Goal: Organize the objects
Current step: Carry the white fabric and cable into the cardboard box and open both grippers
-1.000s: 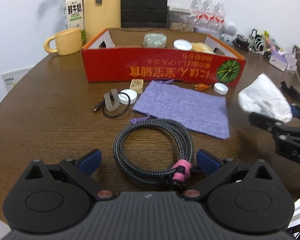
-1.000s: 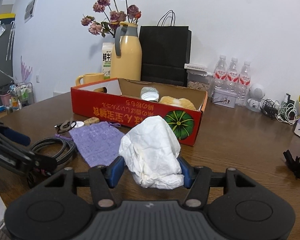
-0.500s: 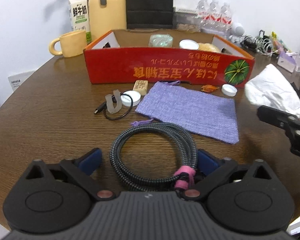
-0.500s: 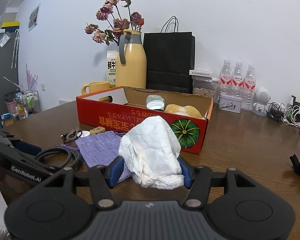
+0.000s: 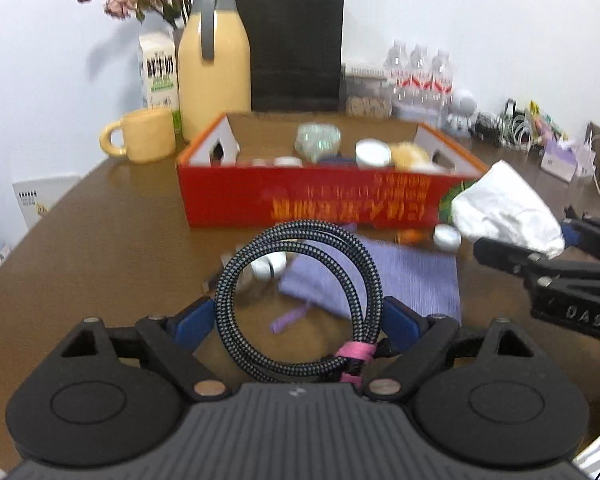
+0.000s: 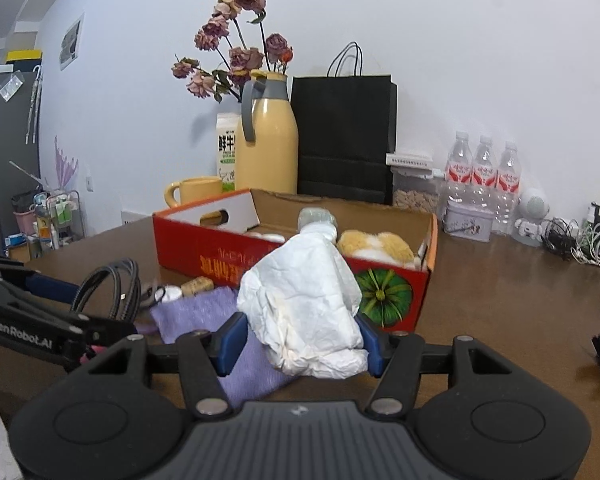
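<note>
My left gripper (image 5: 298,320) is shut on a coiled black braided cable (image 5: 300,304) with a pink tie, held tilted up above the table. My right gripper (image 6: 300,340) is shut on a crumpled white tissue (image 6: 304,304), raised in front of the red cardboard box (image 6: 260,264). The box (image 5: 312,200) holds a plastic-wrapped item, a white lid and a yellow fluffy item. The tissue also shows in the left wrist view (image 5: 504,212) at the right, near the box's right corner. The cable and left gripper show at the left of the right wrist view (image 6: 112,292).
A purple cloth pouch (image 5: 380,280) lies on the brown table (image 5: 100,248) before the box, with white caps (image 5: 446,238), a small cork block (image 6: 198,286) and a thin black cord. A yellow mug (image 5: 144,140), jug, milk carton, black bag and bottles stand behind.
My left gripper has closed on the cable coil and lifted it off the table, tilting it upright. My right gripper has risen with the tissue, closer to the box.
</note>
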`<state>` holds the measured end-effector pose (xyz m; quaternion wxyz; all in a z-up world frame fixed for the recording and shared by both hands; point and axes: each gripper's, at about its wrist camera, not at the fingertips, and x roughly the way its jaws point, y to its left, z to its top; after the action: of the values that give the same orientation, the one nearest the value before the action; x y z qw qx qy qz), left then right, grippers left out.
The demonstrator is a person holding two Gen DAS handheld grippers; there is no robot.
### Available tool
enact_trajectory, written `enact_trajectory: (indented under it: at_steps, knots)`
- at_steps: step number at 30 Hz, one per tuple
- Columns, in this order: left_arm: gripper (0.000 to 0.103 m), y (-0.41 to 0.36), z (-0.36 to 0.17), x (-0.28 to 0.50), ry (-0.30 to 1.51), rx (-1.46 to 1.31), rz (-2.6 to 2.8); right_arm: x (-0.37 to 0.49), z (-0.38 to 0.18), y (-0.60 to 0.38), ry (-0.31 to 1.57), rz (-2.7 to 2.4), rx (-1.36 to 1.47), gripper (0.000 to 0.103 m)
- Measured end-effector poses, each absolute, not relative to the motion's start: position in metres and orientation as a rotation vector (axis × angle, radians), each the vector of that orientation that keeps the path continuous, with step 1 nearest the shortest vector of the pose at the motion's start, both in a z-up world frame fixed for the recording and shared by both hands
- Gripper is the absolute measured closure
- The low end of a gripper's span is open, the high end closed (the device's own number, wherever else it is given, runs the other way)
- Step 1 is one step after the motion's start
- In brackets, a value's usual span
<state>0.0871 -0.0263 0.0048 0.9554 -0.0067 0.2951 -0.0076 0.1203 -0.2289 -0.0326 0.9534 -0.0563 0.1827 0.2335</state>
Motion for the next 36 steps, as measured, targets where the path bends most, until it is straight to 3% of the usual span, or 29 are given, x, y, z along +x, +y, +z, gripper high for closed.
enact_trajectory:
  at_steps: [16,29,32,34,36]
  knots:
    - [0.013,0.000,0.069,0.181,0.404,-0.064,-0.037,0.205,0.009,-0.182,0.300,0.419,-0.102,0.045]
    - [0.013,0.003,0.049,0.288,0.448,-0.064,-0.030,0.299,-0.005,-0.158,0.354,0.341,-0.096,0.045]
    - [0.013,0.001,0.040,0.299,0.469,-0.053,-0.037,0.305,-0.014,-0.160,0.376,0.354,-0.092,0.036]
    - [0.011,0.000,0.036,0.303,0.471,-0.058,-0.043,0.308,-0.017,-0.162,0.390,0.360,-0.082,0.023]
    - [0.000,0.000,0.033,0.302,0.456,-0.059,-0.036,0.306,-0.019,-0.164,0.391,0.354,-0.075,0.004]
